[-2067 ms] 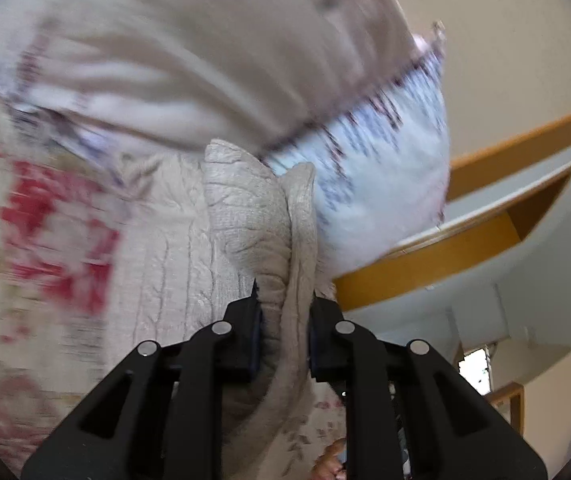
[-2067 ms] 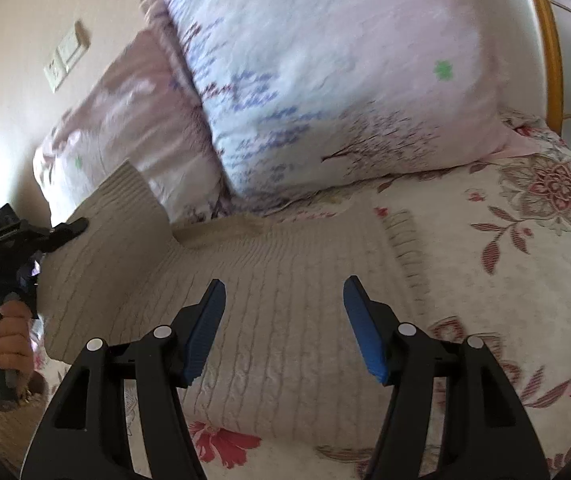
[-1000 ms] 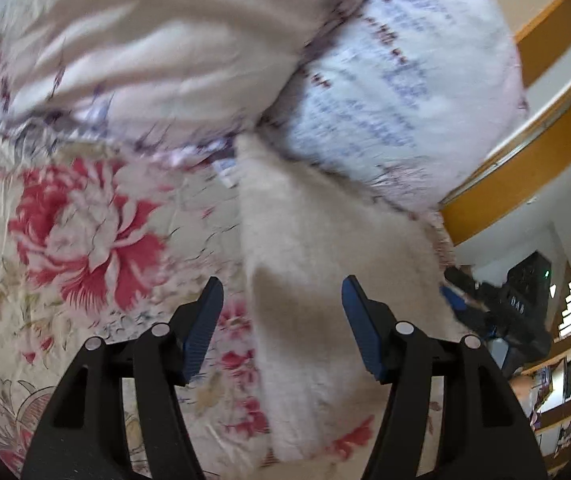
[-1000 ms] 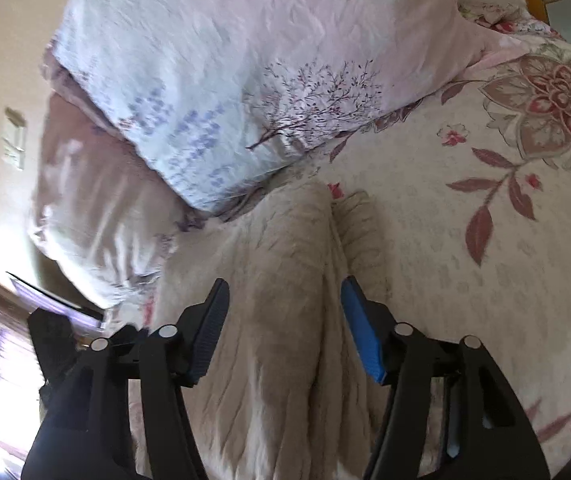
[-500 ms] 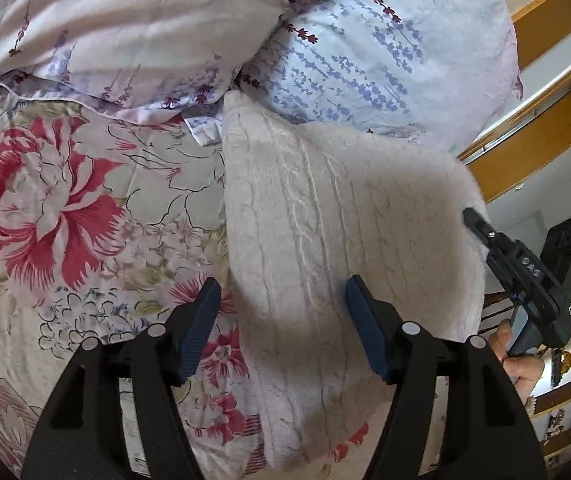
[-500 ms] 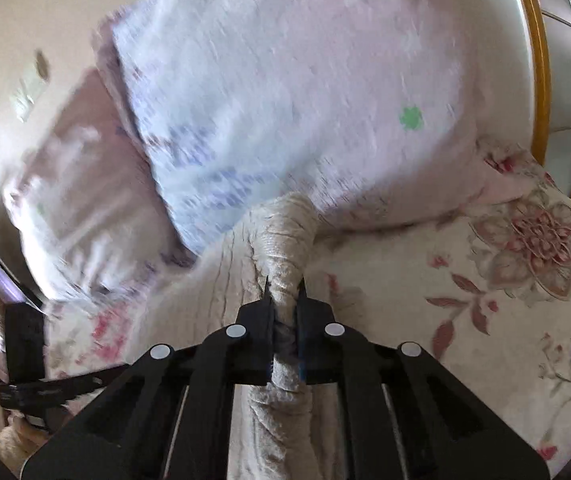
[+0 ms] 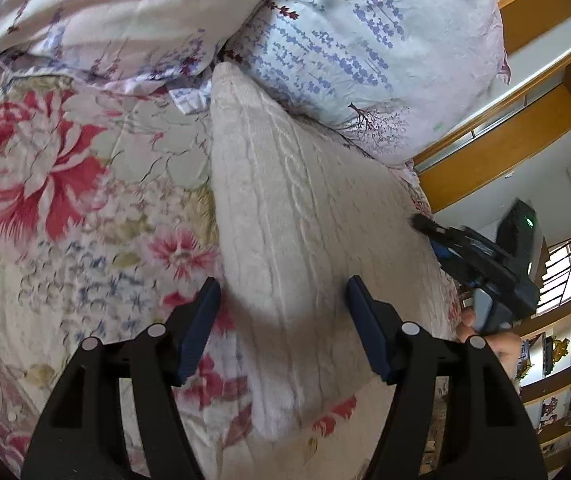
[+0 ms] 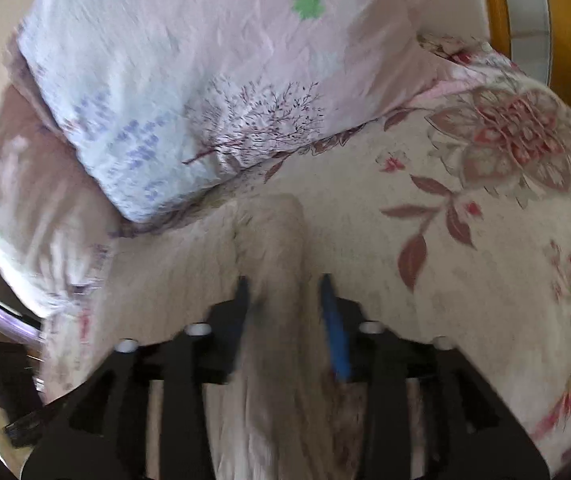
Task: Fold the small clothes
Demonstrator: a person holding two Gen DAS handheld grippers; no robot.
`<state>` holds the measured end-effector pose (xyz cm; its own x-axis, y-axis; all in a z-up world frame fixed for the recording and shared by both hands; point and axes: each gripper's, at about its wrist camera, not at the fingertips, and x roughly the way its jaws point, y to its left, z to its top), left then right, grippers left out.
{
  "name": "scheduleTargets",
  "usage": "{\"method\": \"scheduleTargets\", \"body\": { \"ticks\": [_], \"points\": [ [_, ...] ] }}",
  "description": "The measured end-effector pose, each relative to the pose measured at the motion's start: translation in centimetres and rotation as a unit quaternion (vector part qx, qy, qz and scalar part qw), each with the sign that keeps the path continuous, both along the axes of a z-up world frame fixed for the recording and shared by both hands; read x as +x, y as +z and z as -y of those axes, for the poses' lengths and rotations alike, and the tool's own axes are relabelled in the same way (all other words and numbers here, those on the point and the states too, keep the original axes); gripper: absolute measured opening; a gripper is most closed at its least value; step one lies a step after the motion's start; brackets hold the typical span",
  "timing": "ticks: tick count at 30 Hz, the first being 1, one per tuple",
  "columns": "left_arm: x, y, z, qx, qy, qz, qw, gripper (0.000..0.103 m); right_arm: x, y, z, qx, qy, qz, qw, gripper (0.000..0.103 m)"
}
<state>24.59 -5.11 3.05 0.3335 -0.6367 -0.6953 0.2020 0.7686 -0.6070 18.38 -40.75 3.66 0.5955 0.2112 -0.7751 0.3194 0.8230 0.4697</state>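
Observation:
A cream cable-knit sweater (image 7: 297,216) lies folded on the floral bedspread (image 7: 65,200), its far end against the pillows. My left gripper (image 7: 283,300) is open and empty, hovering over the sweater's near left part. My right gripper (image 8: 283,292) is open, its jaws apart on either side of a raised fold of the sweater (image 8: 273,248); this view is blurred. The right gripper also shows in the left wrist view (image 7: 433,232) at the sweater's right edge.
Two pale floral pillows (image 7: 365,40) (image 7: 105,16) lean at the head of the bed, touching the sweater's far end. A wooden bed frame (image 7: 497,160) runs on the right. Shelves with small items (image 7: 557,364) stand beyond it.
My right gripper, shut on the sweater's fold half a second ago, has opened. My left gripper let go of the sweater earlier and has stayed open, moving in closer.

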Motion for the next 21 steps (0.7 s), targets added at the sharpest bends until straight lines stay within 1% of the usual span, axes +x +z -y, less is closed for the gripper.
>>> {"method": "scheduleTargets", "body": {
  "ticks": [2,4,7,9,10,11,12,13,15,17,18,20,21],
  "points": [
    [-0.6,0.0,-0.6,-0.007,-0.001,-0.006,1.0,0.064,-2.2,0.4,-0.1,0.021,0.009,0.016,1.0,0.048],
    [-1.2,-0.2,-0.9,-0.012,-0.003,-0.011,0.9999,0.064,-4.2,0.8,-0.5,0.029,0.02,0.025,0.999,0.048],
    [-2.0,-0.4,-1.1,-0.011,-0.006,-0.012,0.9998,0.063,-6.7,0.9,-1.6,0.026,0.041,0.024,0.999,0.048],
    [-2.4,-0.6,-1.0,-0.01,-0.008,-0.016,0.9998,0.063,-7.7,0.6,-2.6,0.016,0.051,0.014,0.998,0.047],
    [-2.5,-0.8,-1.0,-0.009,-0.008,-0.019,0.9997,0.063,-7.7,0.3,-2.8,0.006,0.052,0.008,0.999,0.043],
    [-2.6,-0.9,-0.9,-0.009,-0.008,-0.021,0.9997,0.063,-7.9,0.1,-3.3,-0.005,0.053,0.004,0.999,0.037],
    [-2.5,-1.1,-0.8,-0.009,-0.009,-0.023,0.9996,0.063,-8.1,-0.2,-3.7,-0.02,0.053,0.003,0.998,0.023],
    [-2.6,-1.1,-0.8,-0.007,-0.009,-0.023,0.9997,0.063,-8.0,-0.2,-4.0,-0.029,0.052,0.006,0.998,0.014],
    [-2.8,-0.9,-0.8,-0.003,-0.009,-0.02,0.9998,0.063,-8.3,0.4,-4.0,-0.034,0.051,0.025,0.998,0.011],
    [-2.9,-0.7,-0.9,-0.001,-0.008,-0.017,0.9998,0.063,-8.7,2.3,-4.0,-0.051,0.04,0.061,0.996,0.011],
    [-3.0,-0.5,-0.9,0.0,-0.008,-0.015,0.9999,0.063,-9.0,3.7,-4.0,-0.069,0.032,0.085,0.993,0.01],
    [-3.0,-0.3,-0.7,-0.003,-0.01,-0.011,0.9999,0.063,-9.4,5.1,-4.0,-0.096,0.024,0.107,0.989,0.01],
    [-3.1,-0.2,-0.6,-0.004,-0.012,-0.01,0.9999,0.063,-9.4,5.3,-4.0,-0.104,0.022,0.109,0.988,0.01]
  ]
}}
